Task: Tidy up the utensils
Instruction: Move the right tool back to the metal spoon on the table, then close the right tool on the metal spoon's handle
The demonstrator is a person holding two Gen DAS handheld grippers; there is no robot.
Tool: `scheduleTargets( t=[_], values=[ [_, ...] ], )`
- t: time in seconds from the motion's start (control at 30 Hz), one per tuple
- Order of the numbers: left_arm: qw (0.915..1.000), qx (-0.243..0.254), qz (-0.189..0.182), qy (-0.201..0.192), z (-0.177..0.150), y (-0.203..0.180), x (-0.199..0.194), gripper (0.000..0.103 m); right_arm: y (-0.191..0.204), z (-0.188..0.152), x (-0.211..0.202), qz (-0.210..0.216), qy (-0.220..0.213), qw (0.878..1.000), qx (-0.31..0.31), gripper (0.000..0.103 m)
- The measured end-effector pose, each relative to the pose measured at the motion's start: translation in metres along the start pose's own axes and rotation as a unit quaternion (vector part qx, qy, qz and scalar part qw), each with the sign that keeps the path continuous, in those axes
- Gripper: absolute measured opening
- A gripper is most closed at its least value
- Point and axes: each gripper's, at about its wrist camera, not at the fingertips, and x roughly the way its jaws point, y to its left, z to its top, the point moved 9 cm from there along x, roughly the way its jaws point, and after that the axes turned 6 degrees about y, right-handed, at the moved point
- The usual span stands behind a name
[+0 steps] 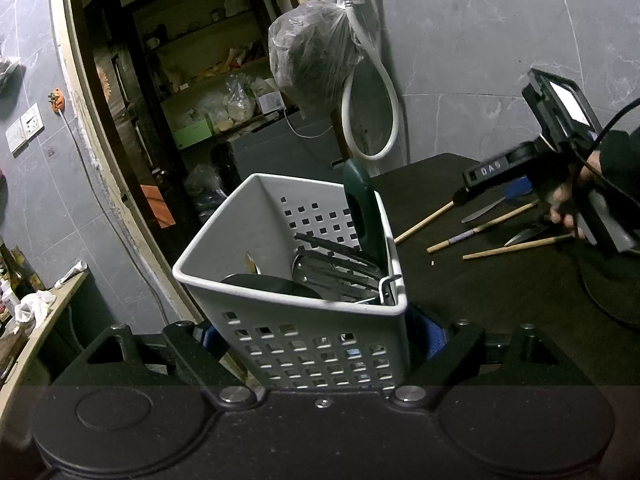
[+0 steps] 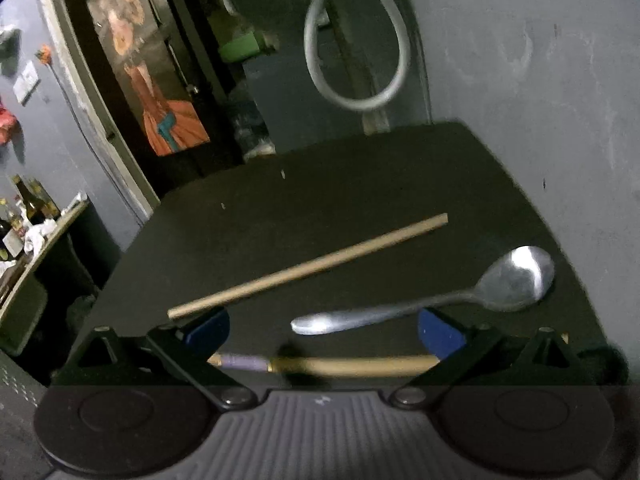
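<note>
Two blue pads of your left gripper [image 1: 324, 340] flank the white basket [image 1: 296, 304], apparently pressing its sides. Your right gripper [image 2: 324, 330] stands apart and empty above the dark table [image 2: 360, 184]; the metal spoon [image 2: 432, 300] lies between its fingertips, a wooden chopstick [image 2: 308, 266] just beyond.

"DAS" is printed on the right claw [image 1: 460, 199]
</note>
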Motion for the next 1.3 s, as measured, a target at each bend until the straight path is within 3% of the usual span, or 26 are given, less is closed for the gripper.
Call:
scheduleTargets(
  t=[0.33,0.63,0.97,1.07,1.3],
  values=[
    [1.0000,0.000,0.000,0.000,0.000,0.000,0.000,0.089,-0.018,0.010,0.017,-0.004,0.014,0.999,0.033,0.102],
    [1.0000,0.001,-0.002,-0.002,0.001,-0.001,0.002,0.089,-0.003,-0.035,-0.020,0.013,0.016,0.998,0.061,0.102],
    [1.0000,0.006,-0.007,-0.004,-0.001,0.000,0.003,0.089,0.040,-0.085,-0.054,0.056,0.037,0.997,0.028,0.102],
    [0.9999,0.007,-0.008,-0.005,-0.001,0.000,0.003,0.089,0.041,-0.084,-0.068,0.046,0.014,0.999,0.018,0.103],
    [0.9999,0.007,-0.008,-0.006,-0.001,0.000,0.003,0.089,-0.016,-0.042,-0.072,-0.045,-0.023,0.998,0.039,0.103]
  ],
)
